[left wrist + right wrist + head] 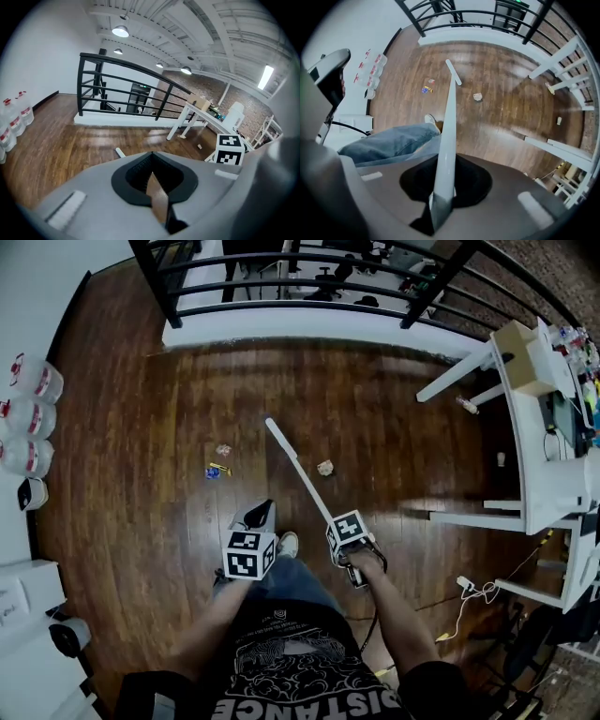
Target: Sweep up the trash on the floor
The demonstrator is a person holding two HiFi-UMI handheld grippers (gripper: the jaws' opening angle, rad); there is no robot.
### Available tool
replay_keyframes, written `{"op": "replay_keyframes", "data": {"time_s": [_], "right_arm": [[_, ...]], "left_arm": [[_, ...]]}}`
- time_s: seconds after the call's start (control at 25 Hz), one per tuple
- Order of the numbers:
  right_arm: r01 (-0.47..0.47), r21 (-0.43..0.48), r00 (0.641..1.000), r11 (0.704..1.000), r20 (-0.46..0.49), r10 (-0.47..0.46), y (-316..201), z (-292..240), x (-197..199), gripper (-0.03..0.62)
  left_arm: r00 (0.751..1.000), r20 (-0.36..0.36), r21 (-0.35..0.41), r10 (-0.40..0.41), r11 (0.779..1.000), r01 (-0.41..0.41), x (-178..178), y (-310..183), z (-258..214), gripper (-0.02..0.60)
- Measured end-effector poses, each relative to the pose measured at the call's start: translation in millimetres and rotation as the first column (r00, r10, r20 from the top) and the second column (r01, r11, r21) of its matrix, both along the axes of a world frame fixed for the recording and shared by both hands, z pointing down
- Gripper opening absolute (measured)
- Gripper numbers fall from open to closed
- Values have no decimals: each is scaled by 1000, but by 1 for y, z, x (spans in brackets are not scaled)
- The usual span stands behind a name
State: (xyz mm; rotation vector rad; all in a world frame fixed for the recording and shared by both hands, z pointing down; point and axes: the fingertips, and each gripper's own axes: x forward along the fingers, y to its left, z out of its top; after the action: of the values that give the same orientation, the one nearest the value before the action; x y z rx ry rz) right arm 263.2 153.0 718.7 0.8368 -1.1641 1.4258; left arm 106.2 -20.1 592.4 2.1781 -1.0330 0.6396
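Note:
A long white broom stick [298, 470] slants forward over the wood floor, and my right gripper [336, 521] is shut on its near end [440, 197]. Its far tip [453, 72] hangs near three bits of trash: a crumpled paper ball [324, 467], a small pale wrapper [223, 450] and a blue-yellow wrapper [216, 470]. My left gripper [255, 532] is shut on a thin flat piece [157, 199], which seems to be the handle of a grey-black dustpan [258, 515] held above my shoe. In the right gripper view the paper ball [477, 96] lies right of the stick.
White table legs [459, 371] and a desk stand at the right, with more scraps [466, 405] beside them. A black railing [309, 282] closes the far side. Water bottles [28, 418] line the left wall. A white cable [469, 589] lies at the right.

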Motion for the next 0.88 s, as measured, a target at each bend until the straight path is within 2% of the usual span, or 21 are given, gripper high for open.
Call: {"op": "replay_keyframes", "data": {"time_s": [0.28, 0.48, 0.68, 0.88], "right_arm": [[-146, -17, 984, 989, -105, 143, 33, 7, 113, 46], [-239, -57, 960, 969, -164, 227, 58, 18, 174, 46], [-287, -89, 935, 954, -245, 258, 84, 21, 209, 46], [-291, -123, 922, 949, -302, 244, 103, 31, 213, 46]], "left_arm": [[992, 51, 19, 114, 993, -115, 46, 22, -4, 6], [971, 91, 52, 219, 973, -224, 75, 29, -11, 6], [953, 121, 71, 279, 955, -289, 94, 31, -18, 6], [951, 123, 67, 285, 953, -295, 99, 33, -19, 6]]}}
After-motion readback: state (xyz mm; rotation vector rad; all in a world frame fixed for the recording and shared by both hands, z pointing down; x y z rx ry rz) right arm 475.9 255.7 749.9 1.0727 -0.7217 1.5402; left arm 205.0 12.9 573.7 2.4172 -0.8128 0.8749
